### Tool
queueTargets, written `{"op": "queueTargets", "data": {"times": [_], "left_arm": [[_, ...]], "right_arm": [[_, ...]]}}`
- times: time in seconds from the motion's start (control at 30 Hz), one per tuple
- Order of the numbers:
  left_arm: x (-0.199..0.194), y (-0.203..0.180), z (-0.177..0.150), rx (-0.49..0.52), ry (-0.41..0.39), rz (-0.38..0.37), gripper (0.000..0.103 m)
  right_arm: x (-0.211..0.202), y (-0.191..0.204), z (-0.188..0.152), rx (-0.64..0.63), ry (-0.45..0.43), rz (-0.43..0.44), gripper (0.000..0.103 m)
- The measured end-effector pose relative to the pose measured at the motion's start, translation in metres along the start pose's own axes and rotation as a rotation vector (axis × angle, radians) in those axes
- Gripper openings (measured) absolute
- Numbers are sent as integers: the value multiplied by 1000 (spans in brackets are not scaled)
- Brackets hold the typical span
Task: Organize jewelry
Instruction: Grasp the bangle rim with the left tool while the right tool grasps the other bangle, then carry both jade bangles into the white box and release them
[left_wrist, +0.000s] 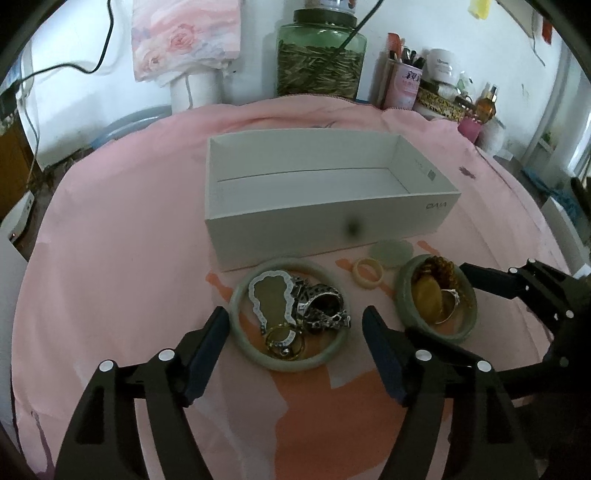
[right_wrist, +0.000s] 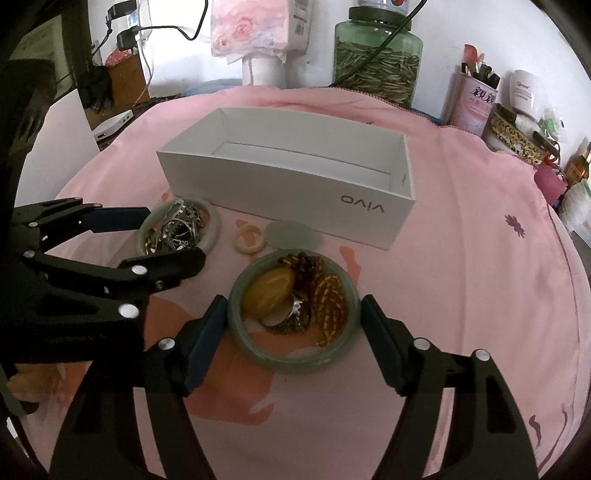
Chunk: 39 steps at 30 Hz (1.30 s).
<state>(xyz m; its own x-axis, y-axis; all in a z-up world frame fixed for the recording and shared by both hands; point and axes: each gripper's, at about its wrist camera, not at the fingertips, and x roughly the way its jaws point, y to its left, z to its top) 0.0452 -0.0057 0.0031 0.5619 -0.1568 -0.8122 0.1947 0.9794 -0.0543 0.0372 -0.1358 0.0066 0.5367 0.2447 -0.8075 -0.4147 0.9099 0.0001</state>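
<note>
Two bangles, two grippers! Left gripper (left_wrist: 295, 328) straddles the pale bangle (left_wrist: 291, 314) at centre frame; right gripper (right_wrist: 291, 325) brackets the green bangle (right_wrist: 293, 308). Both sets of jaws look released, pads just beside the rims rather than pressing. Best play: squeeze evenly across the ring, lift level so the trinkets inside stay behind. White box (left_wrist: 325, 192) waits in the upper middle, mouth up, long axis running left-right across the frame.
</note>
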Motion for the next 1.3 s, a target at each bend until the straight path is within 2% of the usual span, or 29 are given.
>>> {"op": "queueTargets", "data": {"times": [0.03, 0.37, 0.63, 0.8, 1.3], "left_arm": [[0, 0, 0, 4, -6, 8, 68], [-1, 1, -1, -1, -4, 6, 68], [-2, -2, -2, 12, -22, 22, 68], [-23, -3, -2, 22, -110, 29, 68], [-75, 3, 4, -10, -264, 17, 68]], "right_arm": [[0, 0, 0, 0, 0, 0, 69], [1, -2, 1, 3, 9, -10, 73], [-2, 1, -1, 4, -6, -22, 69], [-7, -2, -1, 8, -35, -20, 69], [-53, -10, 9, 46, -191, -8, 69]]}}
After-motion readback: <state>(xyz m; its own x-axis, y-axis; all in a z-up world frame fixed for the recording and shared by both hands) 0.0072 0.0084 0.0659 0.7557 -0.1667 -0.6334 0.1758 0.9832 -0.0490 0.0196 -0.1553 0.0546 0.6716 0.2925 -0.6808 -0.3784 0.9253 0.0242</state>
